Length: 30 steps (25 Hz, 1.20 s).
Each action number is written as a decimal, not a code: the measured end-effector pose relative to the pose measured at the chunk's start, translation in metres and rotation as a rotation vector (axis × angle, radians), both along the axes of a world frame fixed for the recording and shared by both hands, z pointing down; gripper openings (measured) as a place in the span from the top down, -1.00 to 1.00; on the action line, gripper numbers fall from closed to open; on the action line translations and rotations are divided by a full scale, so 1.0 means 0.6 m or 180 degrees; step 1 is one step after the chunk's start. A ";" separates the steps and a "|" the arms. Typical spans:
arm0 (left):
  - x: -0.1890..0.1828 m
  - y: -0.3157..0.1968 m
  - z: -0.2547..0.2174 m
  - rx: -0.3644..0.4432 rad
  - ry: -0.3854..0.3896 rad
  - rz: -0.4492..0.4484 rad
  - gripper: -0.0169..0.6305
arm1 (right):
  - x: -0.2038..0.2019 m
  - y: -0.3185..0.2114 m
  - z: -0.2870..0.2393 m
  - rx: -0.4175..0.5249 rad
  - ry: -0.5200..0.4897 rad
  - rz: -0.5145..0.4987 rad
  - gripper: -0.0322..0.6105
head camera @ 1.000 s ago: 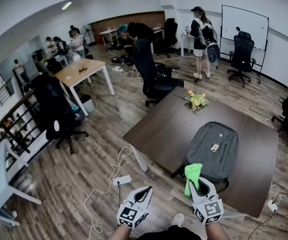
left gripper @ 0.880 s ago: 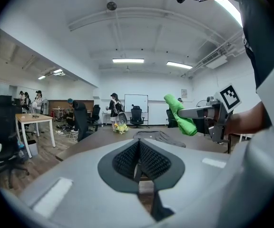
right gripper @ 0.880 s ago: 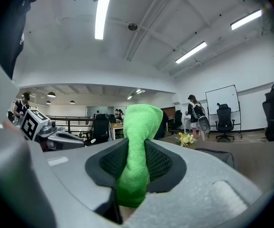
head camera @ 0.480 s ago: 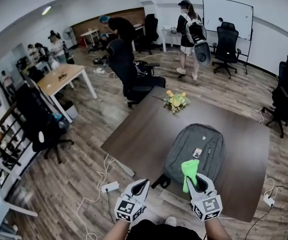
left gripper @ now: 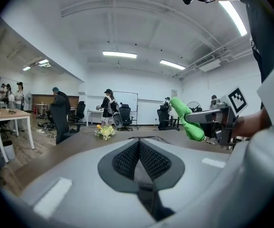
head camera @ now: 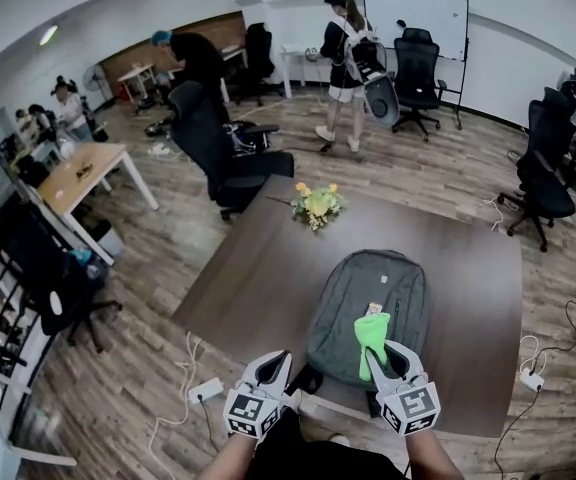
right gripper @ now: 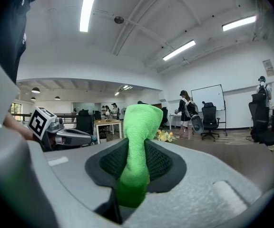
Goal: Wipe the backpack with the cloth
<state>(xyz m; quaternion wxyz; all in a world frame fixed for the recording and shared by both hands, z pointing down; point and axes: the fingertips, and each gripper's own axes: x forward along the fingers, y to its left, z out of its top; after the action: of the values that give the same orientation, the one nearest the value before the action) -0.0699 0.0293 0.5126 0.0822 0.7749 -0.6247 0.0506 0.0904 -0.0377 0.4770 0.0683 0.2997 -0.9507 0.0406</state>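
A grey backpack (head camera: 368,303) lies flat on the dark brown table (head camera: 268,268), straps toward me. My right gripper (head camera: 380,357) is shut on a bright green cloth (head camera: 370,340), which stands up from its jaws over the backpack's near end; the same green cloth (right gripper: 138,146) fills the middle of the right gripper view. My left gripper (head camera: 272,370) hovers at the table's near edge, left of the backpack, with its jaws shut and nothing between them. In the left gripper view the green cloth (left gripper: 188,120) and right gripper show at the right.
A yellow flower bunch (head camera: 315,204) stands on the table's far side. A black office chair (head camera: 213,153) sits beyond the table. A person with a backpack (head camera: 348,58) stands near a whiteboard (head camera: 415,18). A power strip (head camera: 204,389) and cables lie on the wooden floor at left.
The head view has shifted forward and right, so table and backpack sit nearer and more central. Both grippers hold the same pose; the cloth now overlaps the backpack's near end.
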 end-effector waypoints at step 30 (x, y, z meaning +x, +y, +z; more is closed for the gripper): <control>-0.099 -0.325 0.057 -0.0348 0.0105 0.1101 0.89 | -0.062 -0.237 0.115 -0.0666 0.0198 0.1511 0.58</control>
<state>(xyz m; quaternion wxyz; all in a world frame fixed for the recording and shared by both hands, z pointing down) -0.1295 -0.1657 0.5470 0.1244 0.8659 -0.4770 0.0851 0.0532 -0.1796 0.5462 0.1166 0.5068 -0.8418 0.1444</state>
